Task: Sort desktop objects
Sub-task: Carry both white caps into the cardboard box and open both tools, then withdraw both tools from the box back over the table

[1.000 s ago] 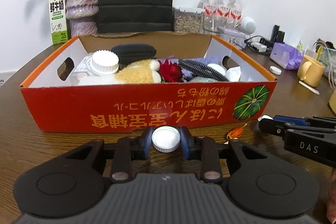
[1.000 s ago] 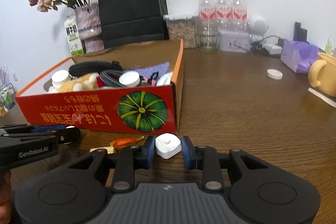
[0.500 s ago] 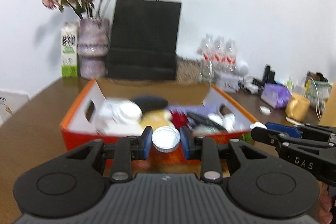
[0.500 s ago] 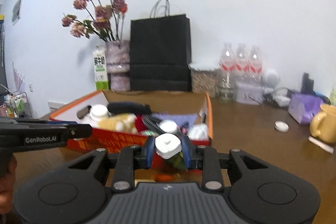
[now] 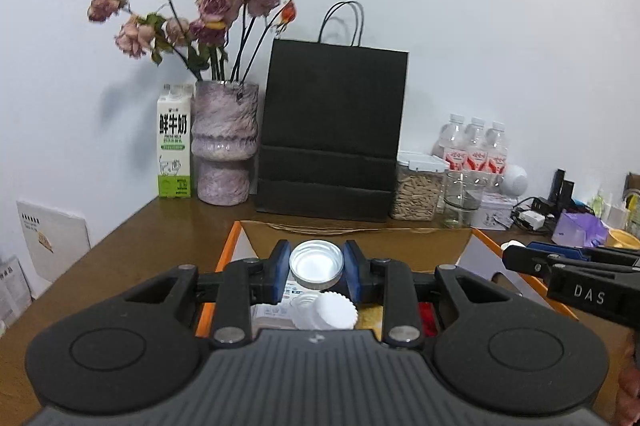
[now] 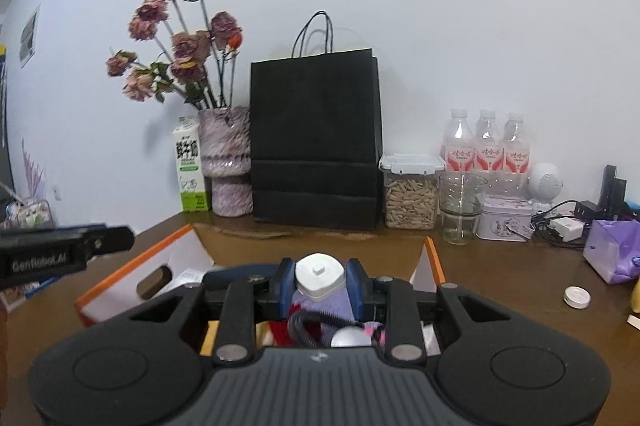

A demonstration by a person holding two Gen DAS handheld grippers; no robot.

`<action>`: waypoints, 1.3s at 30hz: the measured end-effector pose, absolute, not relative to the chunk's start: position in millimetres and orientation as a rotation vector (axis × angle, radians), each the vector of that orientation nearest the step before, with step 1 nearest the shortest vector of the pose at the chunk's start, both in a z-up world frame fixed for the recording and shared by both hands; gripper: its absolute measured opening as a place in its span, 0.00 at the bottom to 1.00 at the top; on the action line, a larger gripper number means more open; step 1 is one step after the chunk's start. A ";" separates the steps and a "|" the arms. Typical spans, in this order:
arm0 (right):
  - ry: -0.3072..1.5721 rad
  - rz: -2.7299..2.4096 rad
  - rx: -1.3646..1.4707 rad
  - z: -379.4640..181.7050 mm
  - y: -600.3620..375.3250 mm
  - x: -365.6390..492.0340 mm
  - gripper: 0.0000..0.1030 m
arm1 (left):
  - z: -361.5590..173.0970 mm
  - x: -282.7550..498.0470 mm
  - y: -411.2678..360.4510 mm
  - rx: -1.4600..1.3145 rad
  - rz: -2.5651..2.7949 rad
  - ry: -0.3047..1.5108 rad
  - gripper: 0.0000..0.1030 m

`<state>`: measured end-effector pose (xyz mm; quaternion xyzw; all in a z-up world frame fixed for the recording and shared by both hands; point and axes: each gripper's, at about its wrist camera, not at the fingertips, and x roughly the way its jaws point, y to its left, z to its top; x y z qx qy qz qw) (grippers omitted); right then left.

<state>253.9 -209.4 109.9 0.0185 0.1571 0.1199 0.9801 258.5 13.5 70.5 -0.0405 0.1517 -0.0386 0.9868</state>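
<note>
Holding: my left claw point(image 5: 316, 269) grips a round lid point(image 5: 316, 268); right claw point(image 6: 320, 281) grips a white cap point(image 6: 320, 275).
Box point(image 6: 120, 282): orange rim below both.
Table point(image 6: 500, 278): bare right of box.

My left gripper point(image 5: 317, 273) has a matte black body, blue pads and silver screws. My right gripper point(image 6: 320, 280) matches it, lettered "DAS".
</note>
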 end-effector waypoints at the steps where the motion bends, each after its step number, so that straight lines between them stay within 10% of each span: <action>1: 0.316 0.240 0.049 108.3 -210.4 258.9 0.26 | 67.4 262.5 15.0 -0.086 -0.075 0.309 0.28; 21: 0.384 0.242 0.054 68.7 -217.1 278.9 0.26 | 31.2 281.3 -1.8 0.015 -0.046 0.325 0.38; 28: 0.332 0.228 0.037 73.3 -213.8 266.8 0.82 | 33.1 269.4 -6.8 0.043 -0.038 0.249 1.00; 30: 0.329 0.221 0.038 73.9 -213.7 265.2 0.99 | 32.4 265.4 -8.5 0.054 -0.028 0.209 1.00; 39: 0.337 0.206 0.038 74.7 -211.2 258.5 1.00 | 29.5 257.1 -13.5 0.083 -0.012 0.170 1.00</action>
